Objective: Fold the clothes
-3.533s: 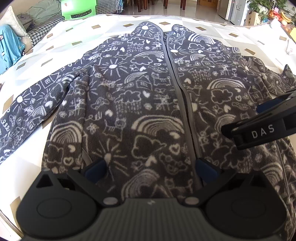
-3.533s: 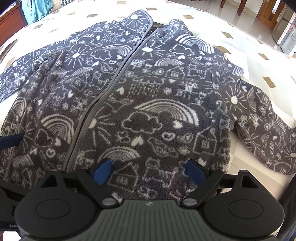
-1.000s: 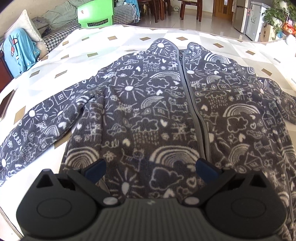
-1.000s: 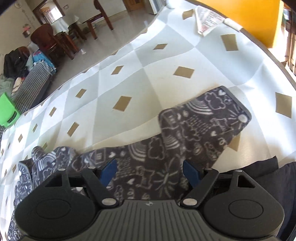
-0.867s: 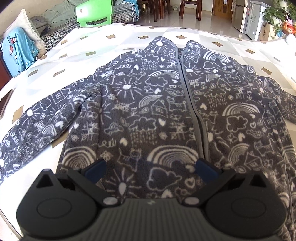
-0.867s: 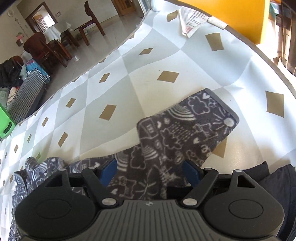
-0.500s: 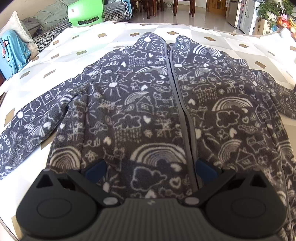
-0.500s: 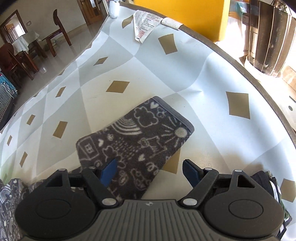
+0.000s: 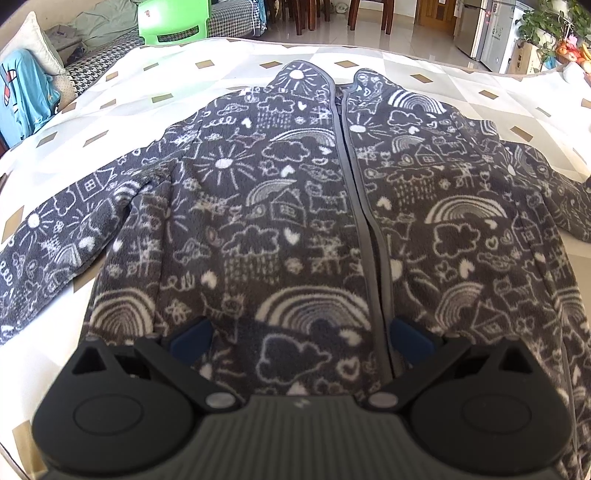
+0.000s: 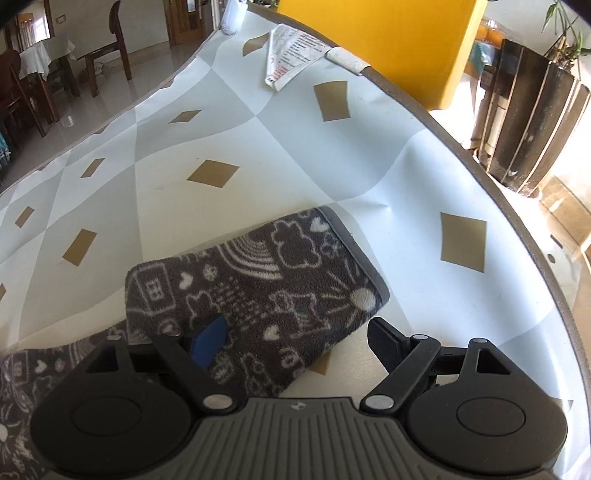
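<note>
White cloth with tan diamonds covers the table (image 10: 280, 133), and a dark fleece jacket (image 9: 295, 206) printed with rainbows, suns and clouds lies flat on it, front up and zipped.

Nearest in the left wrist view, the left gripper (image 9: 301, 338) hangs over the jacket's hem, its fingers (image 9: 190, 338) spread wide on either side of the zip (image 9: 364, 221); whether the tips touch the fleece I cannot tell. Beyond them the jacket's body runs up to the collar (image 9: 334, 79), and the left sleeve (image 9: 62, 229) stretches out flat toward the table's edge. Past the table stand a green chair (image 9: 173, 22), a checked sofa (image 9: 99, 62) with a blue garment (image 9: 22, 96) beside it, and dining chairs on a tiled floor.

In the right wrist view, the right gripper (image 10: 295, 341) is over the end of the right sleeve (image 10: 258, 288). Its fingers (image 10: 208, 343) stand wide and are opening further: the blue pad sits above the fleece, the other finger over bare cloth just beside the sleeve's edge. Nothing is pinched. The cuff (image 10: 354, 254), edged in grey, lies just ahead. Farther off a printed paper (image 10: 291, 55) rests near the table's far rim, with a yellow wall (image 10: 388, 40) and a dark plant pot (image 10: 532, 125) behind.
</note>
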A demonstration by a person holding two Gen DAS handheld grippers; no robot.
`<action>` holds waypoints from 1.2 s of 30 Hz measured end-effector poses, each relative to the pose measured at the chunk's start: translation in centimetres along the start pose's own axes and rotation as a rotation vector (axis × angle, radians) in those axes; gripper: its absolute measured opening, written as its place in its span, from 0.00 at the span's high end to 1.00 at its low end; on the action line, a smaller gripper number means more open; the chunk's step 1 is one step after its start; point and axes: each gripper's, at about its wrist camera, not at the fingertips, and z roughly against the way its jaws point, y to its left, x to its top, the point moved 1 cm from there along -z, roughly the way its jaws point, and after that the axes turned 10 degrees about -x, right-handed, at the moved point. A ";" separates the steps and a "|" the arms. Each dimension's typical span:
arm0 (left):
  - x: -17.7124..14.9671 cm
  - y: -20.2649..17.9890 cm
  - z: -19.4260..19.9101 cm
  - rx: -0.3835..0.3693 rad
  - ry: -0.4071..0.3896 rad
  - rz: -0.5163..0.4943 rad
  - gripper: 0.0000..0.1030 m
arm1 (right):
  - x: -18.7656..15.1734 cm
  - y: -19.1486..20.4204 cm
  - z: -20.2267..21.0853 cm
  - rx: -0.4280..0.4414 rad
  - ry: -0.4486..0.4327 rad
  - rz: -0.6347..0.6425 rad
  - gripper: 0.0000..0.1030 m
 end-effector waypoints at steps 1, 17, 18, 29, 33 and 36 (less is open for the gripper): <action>0.0 0.0 0.0 0.001 0.000 0.000 0.00 | 0.0 -0.2 0.0 -0.035 -0.007 0.001 0.21; -0.2 -0.2 0.0 0.011 -0.007 -0.006 0.00 | -0.1 -3.9 0.6 -0.146 0.044 -0.017 0.23; -0.3 -0.2 0.0 0.012 -0.008 -0.009 0.00 | 0.0 -4.0 1.0 -0.116 0.028 -0.029 0.23; -0.3 -0.3 0.0 0.012 -0.006 -0.016 0.00 | -0.2 1.1 2.4 0.139 0.013 0.053 0.23; 0.0 -0.2 -0.2 0.010 0.006 0.001 0.00 | -1.0 1.5 1.5 0.122 0.047 0.075 0.22; 0.1 -0.2 -0.3 0.010 0.014 0.014 0.00 | -1.1 1.0 1.2 0.126 0.067 0.052 0.20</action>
